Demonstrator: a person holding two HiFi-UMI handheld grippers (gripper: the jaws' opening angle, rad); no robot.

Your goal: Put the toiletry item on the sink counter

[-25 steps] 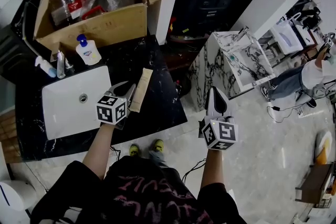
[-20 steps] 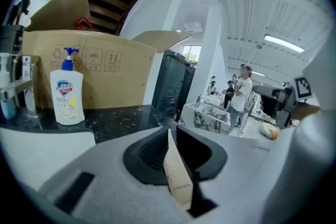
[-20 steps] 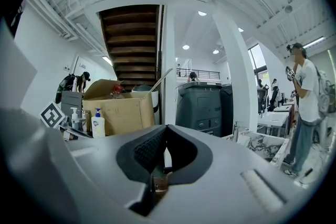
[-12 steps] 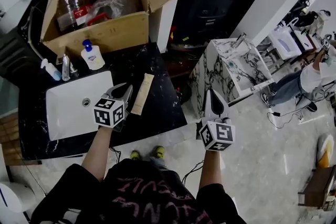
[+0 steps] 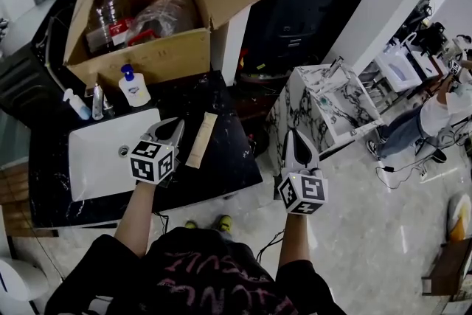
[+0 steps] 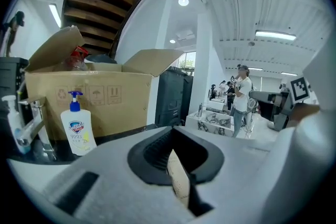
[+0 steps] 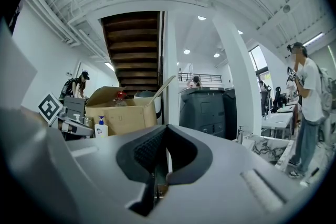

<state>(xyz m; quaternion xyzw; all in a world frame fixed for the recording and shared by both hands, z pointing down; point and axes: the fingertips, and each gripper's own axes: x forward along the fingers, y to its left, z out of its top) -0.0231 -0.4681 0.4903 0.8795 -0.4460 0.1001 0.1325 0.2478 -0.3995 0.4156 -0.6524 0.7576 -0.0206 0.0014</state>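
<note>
Drawn back slightly, the left gripper [image 5: 175, 126], jaws together and empty, left the toiletry item [image 5: 201, 140] lying on the desk [image 5: 228, 156] just right, apparently placed.

My right tongs [image 7: 161, 165]: bottom centre, pressed together, nothing between them.
Cardboard box [image 7: 123, 113]: left of centre, flaps up.
Pump bottle [image 7: 101, 127]: at the box's lower left.
Person [image 7: 308, 102]: standing, right edge.

Head view looks steeply down from above the counter's [image 5: 221, 166] front edge; both gripper views, low and level, face the cardboard box [image 5: 140, 55] all 3 share.
</note>
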